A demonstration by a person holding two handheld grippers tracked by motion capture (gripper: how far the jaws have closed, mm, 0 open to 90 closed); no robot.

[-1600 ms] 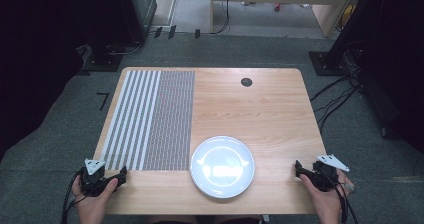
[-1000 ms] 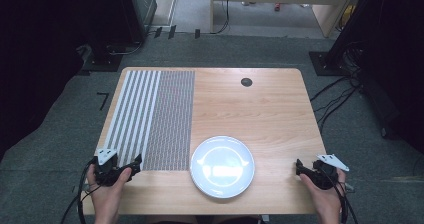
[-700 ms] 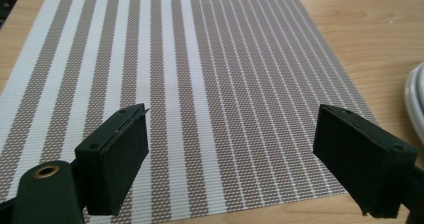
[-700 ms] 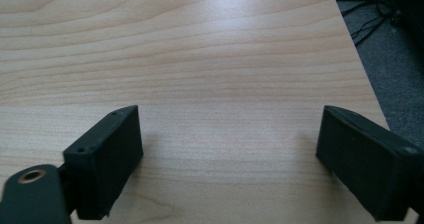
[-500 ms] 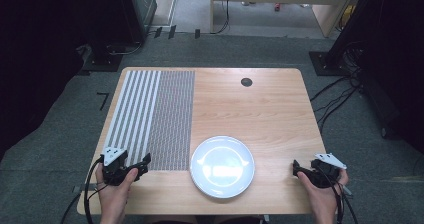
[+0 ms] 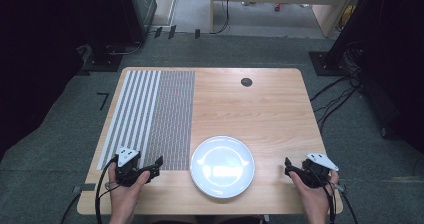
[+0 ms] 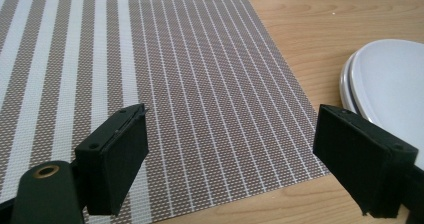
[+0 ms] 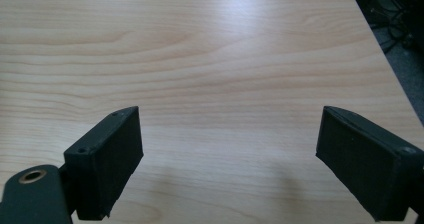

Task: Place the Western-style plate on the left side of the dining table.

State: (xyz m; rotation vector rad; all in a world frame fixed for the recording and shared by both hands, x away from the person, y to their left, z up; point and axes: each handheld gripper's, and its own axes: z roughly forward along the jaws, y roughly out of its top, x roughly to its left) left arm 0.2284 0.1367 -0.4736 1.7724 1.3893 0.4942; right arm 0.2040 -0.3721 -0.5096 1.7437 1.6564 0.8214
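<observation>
A white plate (image 6: 222, 166) lies on the wooden table (image 6: 260, 114) near its front edge. Left of it lies a striped brown-and-white placemat (image 6: 155, 114). My left gripper (image 6: 156, 167) hovers over the mat's front right corner, pointing toward the plate, open and empty. In the left gripper view its jaws (image 7: 230, 134) frame the placemat (image 7: 175, 84), with the plate (image 7: 390, 84) at the right. My right gripper (image 6: 289, 168) is at the front right of the table, pointing left toward the plate. Its jaws (image 8: 227, 129) have just been closing a little but stand open over bare wood, nothing between them.
A round black grommet (image 6: 246, 82) sits in the table's far middle. Cables (image 6: 340, 94) run over the grey carpet to the right of the table. The table's right edge (image 8: 390, 69) lies close beside my right gripper.
My left hand has moved right along the front edge, from the table's corner onto the placemat's near corner. The right hand has shifted slightly toward the plate.
</observation>
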